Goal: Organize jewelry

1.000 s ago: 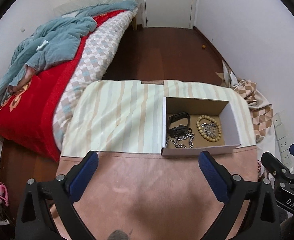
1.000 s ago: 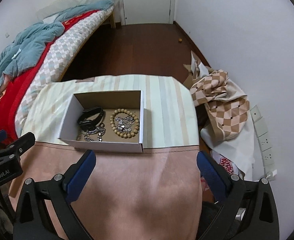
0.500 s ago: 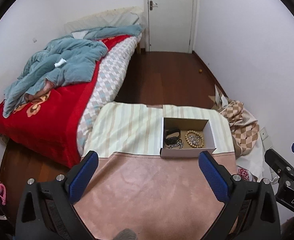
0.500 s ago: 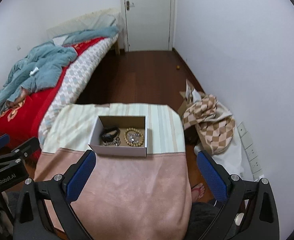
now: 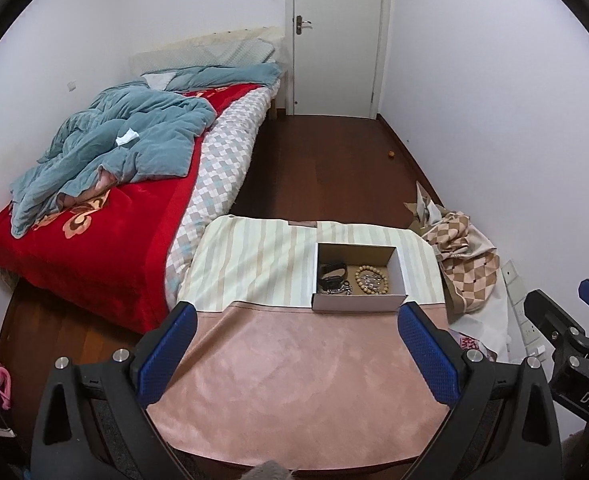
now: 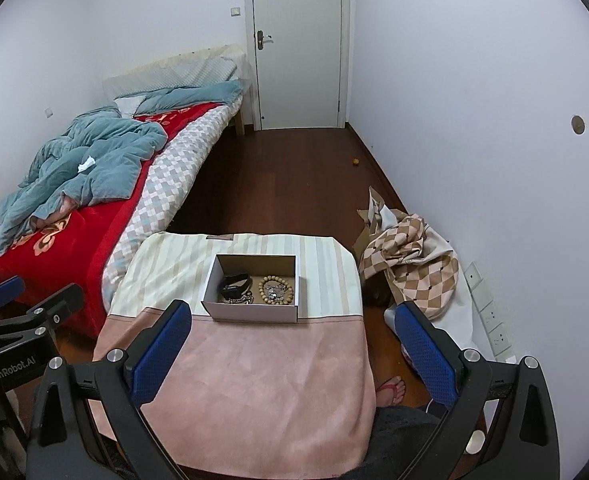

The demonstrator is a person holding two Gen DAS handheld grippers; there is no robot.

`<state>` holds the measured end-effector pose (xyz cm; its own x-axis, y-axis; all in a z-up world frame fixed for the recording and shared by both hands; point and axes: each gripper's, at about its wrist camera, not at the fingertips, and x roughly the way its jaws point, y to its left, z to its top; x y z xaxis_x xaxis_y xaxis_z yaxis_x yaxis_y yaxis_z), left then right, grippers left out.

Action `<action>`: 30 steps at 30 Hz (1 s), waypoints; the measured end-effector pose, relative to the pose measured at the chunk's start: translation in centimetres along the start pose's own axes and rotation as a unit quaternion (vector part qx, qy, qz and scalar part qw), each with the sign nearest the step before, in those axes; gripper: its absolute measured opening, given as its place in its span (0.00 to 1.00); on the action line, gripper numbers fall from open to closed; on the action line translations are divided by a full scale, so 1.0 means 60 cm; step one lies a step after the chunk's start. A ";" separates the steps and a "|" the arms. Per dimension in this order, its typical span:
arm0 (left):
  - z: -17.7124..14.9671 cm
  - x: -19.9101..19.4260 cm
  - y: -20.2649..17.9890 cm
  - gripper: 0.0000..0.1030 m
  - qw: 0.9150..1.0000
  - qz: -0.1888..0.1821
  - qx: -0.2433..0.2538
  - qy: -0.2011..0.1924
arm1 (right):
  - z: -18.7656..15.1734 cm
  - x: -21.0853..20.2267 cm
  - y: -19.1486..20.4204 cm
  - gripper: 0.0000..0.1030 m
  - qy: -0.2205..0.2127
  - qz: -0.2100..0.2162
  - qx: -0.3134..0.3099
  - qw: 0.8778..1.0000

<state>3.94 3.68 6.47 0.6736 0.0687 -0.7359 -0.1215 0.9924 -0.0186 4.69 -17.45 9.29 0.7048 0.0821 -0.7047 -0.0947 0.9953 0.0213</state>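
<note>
Readable writing: "DAS" on the body of the right gripper (image 5: 574, 316) as seen at the right edge of the left wrist view, and "nRobot.AI" on the body of the left gripper (image 6: 26, 300) at the left edge of the right wrist view; both strings were cut off by the frame. A white-walled cardboard box (image 5: 357, 302) (image 6: 253, 313) sat on the table (image 5: 294, 380) (image 6: 254, 380), on the striped cream cloth (image 5: 254, 264) (image 6: 166, 268), with its near wall just at the seam where the pink cloth (image 5: 294, 360) (image 6: 254, 368) began. Inside the box: a black wristband (image 5: 331, 273) (image 6: 234, 283) at the left, a silver chain (image 5: 336, 290) (image 6: 238, 300) in front of it, and a wooden bead bracelet (image 5: 370, 279) (image 6: 277, 290) at the right with a small silver piece lying within its ring. The pink cloth between the grippers and the box carried nothing. Table edges: bed (image 5: 114, 200) (image 6: 94, 184) close on the left, a heap of checked fabric (image 5: 466, 256) (image 6: 410, 268) on the floor to the right, wood floor beyond. The left gripper (image 5: 294, 328) had its blue pads spread wide, holding nothing and touching nothing, above the pink cloth. The right gripper (image 6: 292, 324) likewise was spread wide and empty, short of the box.
</note>
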 end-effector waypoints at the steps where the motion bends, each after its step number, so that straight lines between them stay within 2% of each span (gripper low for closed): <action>1: 0.003 0.001 -0.003 0.99 1.000 0.001 0.001 0.001 | 0.002 -0.001 0.000 1.00 0.001 0.001 0.000 1.000; 11: 0.039 0.036 -0.019 0.99 1.000 -0.005 0.000 0.015 | 0.040 0.029 -0.012 1.00 0.010 -0.020 0.008 1.000; 21: 0.060 0.110 -0.025 1.00 0.999 0.021 -0.003 0.038 | 0.061 0.113 -0.017 1.00 0.039 -0.035 0.013 0.999; 30: 0.056 0.156 -0.027 0.99 0.997 0.025 0.000 0.066 | 0.060 0.179 -0.011 1.00 0.072 -0.041 0.003 0.997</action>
<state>12.88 3.05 1.88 0.5644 0.1038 -0.8190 -0.1519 0.9882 0.0206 14.88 -17.06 4.27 0.6014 -0.0072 -0.7989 -0.0372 0.9986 -0.0371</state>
